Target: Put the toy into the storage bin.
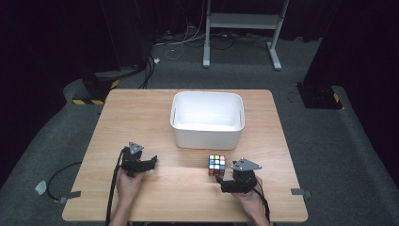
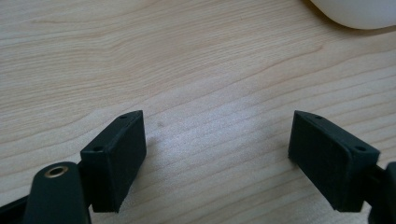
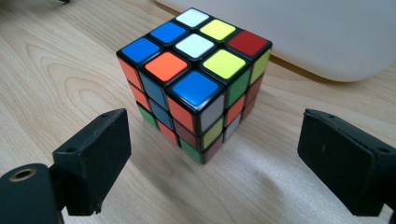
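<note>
Fingers of the left gripper are spread apart over bare wood in the high view, gripping nothing, with a hand behind them near the front left of the counter. On the right, the right gripper sits just in front of the puzzle cube, close to it; its fingers are too small there to judge. A white tub stands behind the cube, near the counter's middle.

From the left gripper view, both black fingers stand wide and released above plain wood grain, and a curved corner of the white tub shows at the top right.

From the right gripper view, the fingers are released and held wide, one on each side of the puzzle cube, which rests on the counter a little ahead of them with one edge turned toward the camera; neither finger touches it. The tub's white wall rises just behind the cube
</note>
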The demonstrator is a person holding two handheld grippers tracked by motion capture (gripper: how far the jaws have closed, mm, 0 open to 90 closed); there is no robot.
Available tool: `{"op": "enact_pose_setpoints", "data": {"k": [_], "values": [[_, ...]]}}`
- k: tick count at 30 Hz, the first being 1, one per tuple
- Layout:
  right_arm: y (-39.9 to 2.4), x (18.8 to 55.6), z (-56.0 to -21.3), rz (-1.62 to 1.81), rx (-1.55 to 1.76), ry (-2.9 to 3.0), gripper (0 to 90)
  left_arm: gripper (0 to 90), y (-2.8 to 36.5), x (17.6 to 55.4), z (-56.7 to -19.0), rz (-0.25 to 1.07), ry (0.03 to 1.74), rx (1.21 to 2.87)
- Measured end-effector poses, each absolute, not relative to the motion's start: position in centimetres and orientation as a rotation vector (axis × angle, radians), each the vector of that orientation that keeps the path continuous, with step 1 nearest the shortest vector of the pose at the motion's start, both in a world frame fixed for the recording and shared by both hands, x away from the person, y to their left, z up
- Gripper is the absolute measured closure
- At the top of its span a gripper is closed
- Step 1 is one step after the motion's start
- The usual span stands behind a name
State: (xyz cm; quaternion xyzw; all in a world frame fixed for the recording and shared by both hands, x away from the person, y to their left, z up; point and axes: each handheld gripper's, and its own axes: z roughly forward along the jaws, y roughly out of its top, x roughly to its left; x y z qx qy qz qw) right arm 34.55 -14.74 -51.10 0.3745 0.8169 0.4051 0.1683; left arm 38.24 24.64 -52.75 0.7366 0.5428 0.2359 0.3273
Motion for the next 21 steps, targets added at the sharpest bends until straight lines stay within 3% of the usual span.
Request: {"op": "enact_pose_setpoints", "data": {"k": [21], "values": [[-12.8, 35.4, -51.0, 1.172, 1.054, 2.349, 9.3, 19.0, 24.6, 38.2, -52.8, 0.621, 1.423, 1.929]]}}
